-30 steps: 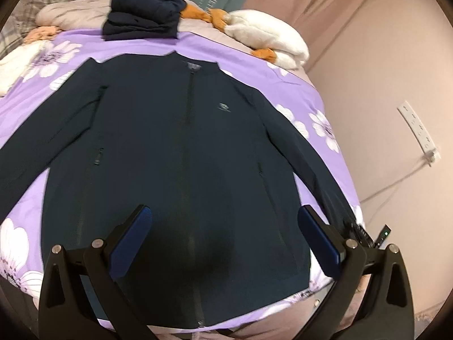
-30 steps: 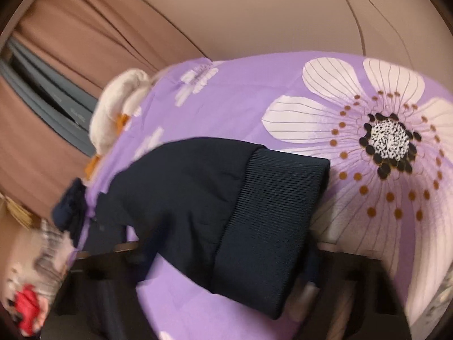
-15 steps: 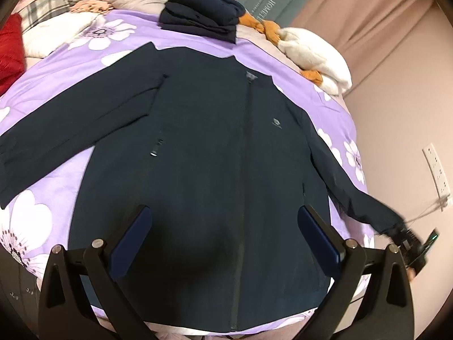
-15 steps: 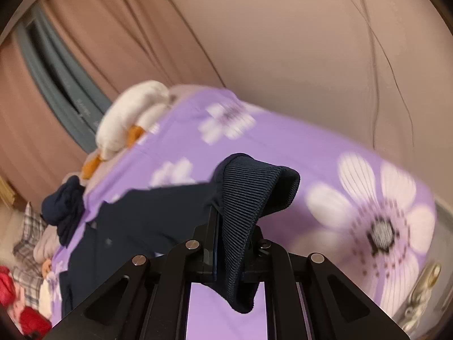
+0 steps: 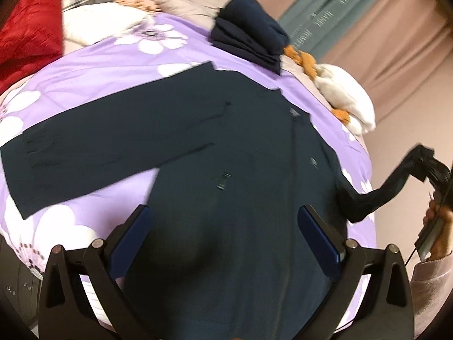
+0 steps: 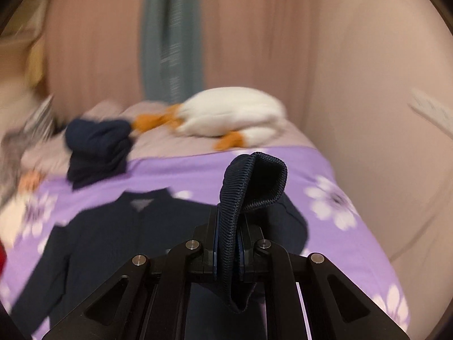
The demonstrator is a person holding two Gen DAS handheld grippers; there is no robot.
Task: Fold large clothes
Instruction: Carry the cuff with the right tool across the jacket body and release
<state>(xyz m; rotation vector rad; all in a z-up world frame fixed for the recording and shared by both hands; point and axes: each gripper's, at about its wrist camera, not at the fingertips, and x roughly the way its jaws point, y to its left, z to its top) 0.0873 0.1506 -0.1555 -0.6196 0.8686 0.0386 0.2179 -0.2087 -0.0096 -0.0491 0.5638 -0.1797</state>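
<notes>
The only lettering in sight stands on the grey-green curtain strip (image 5: 325, 14) behind the far edge of the bed, in the left wrist view: pale capital letters run along it in two rows, too blurred and turned to read with any certainty. The dark jacket (image 5: 254, 198) bears a small pale logo patch (image 5: 312, 161) on its chest, but no letters can be made out on it.

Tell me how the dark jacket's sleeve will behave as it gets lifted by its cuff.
The sleeve is probably floppy: it sags in a curve between the bed and the right gripper. The ribbed cuff likely grips well, pinched flat between the fingers. The jacket should drag rather than lift whole.
</notes>
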